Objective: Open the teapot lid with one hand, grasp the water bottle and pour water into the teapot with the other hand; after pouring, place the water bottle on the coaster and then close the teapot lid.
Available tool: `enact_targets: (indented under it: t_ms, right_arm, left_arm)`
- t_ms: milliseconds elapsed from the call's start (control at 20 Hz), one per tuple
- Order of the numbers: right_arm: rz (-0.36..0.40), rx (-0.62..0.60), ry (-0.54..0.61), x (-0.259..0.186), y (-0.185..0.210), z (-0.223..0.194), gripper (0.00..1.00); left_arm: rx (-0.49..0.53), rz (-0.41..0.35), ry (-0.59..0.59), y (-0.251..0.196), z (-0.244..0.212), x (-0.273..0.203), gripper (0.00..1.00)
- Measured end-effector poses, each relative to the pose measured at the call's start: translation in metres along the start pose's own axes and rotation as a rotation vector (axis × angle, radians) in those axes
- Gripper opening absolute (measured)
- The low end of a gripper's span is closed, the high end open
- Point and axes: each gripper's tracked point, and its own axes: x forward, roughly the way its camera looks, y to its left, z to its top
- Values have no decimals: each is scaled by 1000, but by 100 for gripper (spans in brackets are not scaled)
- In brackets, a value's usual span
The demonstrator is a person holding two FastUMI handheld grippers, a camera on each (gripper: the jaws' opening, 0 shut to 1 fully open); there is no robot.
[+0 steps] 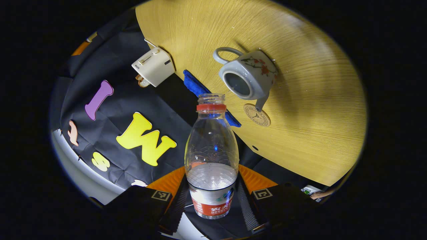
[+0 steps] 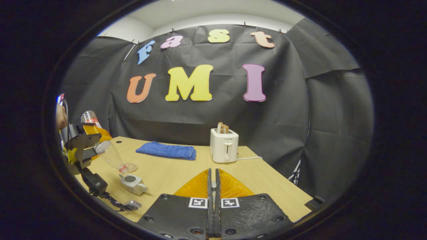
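My left gripper (image 1: 211,196) is shut on a clear water bottle (image 1: 211,146) with no cap and a red neck ring. The bottle is tilted, with water lying toward its base end. Its mouth points at the white flowered teapot (image 1: 250,75), which stands on the table with its top open and no lid on it. A round coaster (image 1: 257,115) lies by the spout. In the right gripper view the left gripper (image 2: 83,140) holds the bottle (image 2: 111,155) slanting down over the teapot (image 2: 133,183), beside the coaster (image 2: 130,166). My right gripper (image 2: 213,186) is shut, with nothing seen between its fingers.
The wooden table (image 1: 317,116) carries a folded blue towel (image 2: 166,150) and a white toaster (image 2: 224,145) with bread in it, its cord running right. A cable with a small device (image 2: 131,204) hangs below the left gripper near the table's front edge.
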Motion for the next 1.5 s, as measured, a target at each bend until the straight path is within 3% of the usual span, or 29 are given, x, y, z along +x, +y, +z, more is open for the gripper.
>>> enact_targets:
  t_ms: [200, 450, 650, 1300, 1500]
  right_arm:
    - [-6, -8, 1, -1, -1, 0, 0]
    - [-15, -8, 7, 0, -3, -1, 0]
    - [-23, -11, 2, 1, -3, -1, 0]
    - [-32, 11, 6, 4, -1, -4, 0]
    - [-39, 29, -6, 5, -1, -4, 0]
  left_arm:
    - [-72, -6, -20, -6, -2, 4, 74]
    - [-352, -39, -76, -30, -2, 14, 74]
    - [-750, -65, -134, -47, 9, 25, 74]
    - [-1856, -162, -255, -51, 18, 56, 74]
    - [-2126, -181, -263, -49, 13, 77, 75]
